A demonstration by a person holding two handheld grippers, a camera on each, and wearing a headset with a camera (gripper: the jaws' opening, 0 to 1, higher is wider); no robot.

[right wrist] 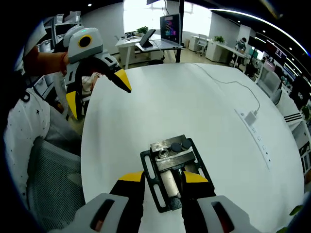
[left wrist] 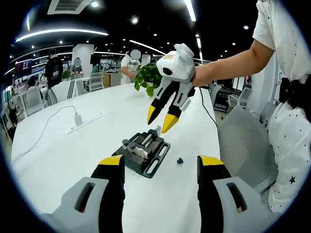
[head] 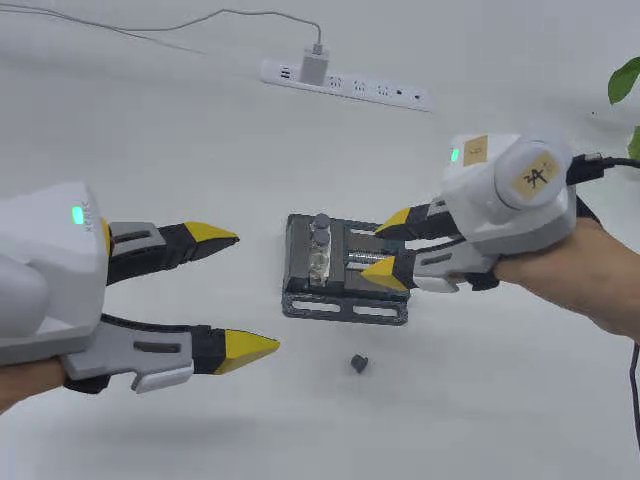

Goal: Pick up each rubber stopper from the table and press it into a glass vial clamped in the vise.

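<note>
One small dark rubber stopper lay on the white table, just in front of the black vise, where a glass vial stood clamped upright. My right claw hung open and empty over the vise's screw end. My left claw gaped empty, off to the side. A tan sticker on my right claw's housing bore handwriting I couldn't read. Behind lay a white power strip with a charger plugged in. Around us was an open office with desks and a plant.
</note>
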